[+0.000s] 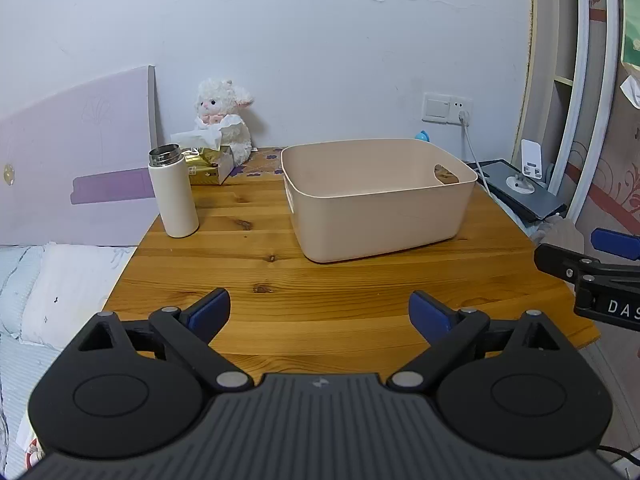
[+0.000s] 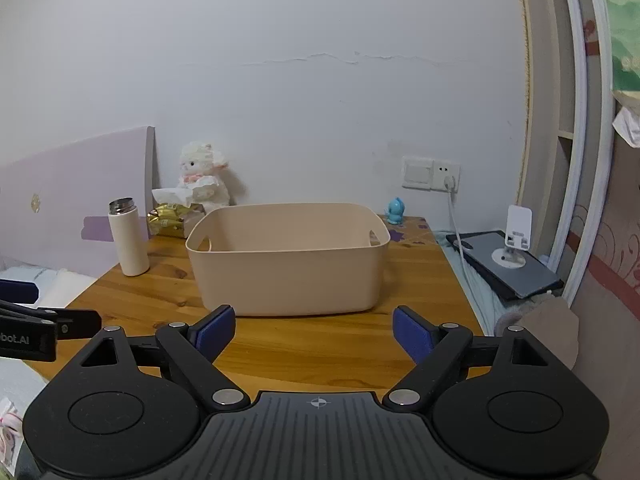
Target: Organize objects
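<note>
A beige plastic bin stands on the wooden table, with nothing visible inside. To its left stands a white bottle with a steel rim and no cap. Behind the bottle lies a gold tissue box, and a white plush lamb leans on the wall. A small blue figurine sits behind the bin. My left gripper is open over the table's near edge. My right gripper is open just in front of the bin.
A bed with white bedding lies left of the table. At the right, a dark tablet carries a white phone stand. A cable runs down from the wall socket. My right gripper's finger shows at the left wrist view's right edge.
</note>
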Tool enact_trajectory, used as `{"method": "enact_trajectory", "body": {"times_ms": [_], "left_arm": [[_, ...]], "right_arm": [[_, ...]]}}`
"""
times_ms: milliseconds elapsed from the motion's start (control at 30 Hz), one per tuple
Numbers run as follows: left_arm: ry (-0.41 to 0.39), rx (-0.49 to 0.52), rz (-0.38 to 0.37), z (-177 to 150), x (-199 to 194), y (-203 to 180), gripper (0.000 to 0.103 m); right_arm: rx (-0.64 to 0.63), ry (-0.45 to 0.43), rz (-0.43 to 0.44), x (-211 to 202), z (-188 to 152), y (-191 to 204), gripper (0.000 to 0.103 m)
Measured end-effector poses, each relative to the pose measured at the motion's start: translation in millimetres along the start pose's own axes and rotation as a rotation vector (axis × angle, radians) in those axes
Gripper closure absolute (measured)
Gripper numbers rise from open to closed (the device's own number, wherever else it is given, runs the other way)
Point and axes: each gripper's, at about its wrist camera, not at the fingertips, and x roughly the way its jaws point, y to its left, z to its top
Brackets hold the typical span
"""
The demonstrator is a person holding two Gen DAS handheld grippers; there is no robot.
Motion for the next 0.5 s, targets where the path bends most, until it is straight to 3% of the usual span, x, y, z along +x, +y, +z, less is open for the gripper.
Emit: {"method": "enact_trajectory", "body": {"times_ms": [200, 500], "left_arm": [[0.011, 0.03, 0.02, 0, -2, 4, 0.006], [0.023, -0.01, 0.025, 0, -2, 19, 0.005]], "right_arm": [[0.034, 0.0, 0.013, 4, -4, -1, 0.015], [0.026, 0.002, 0.012, 7, -4, 2, 0.015]]}}
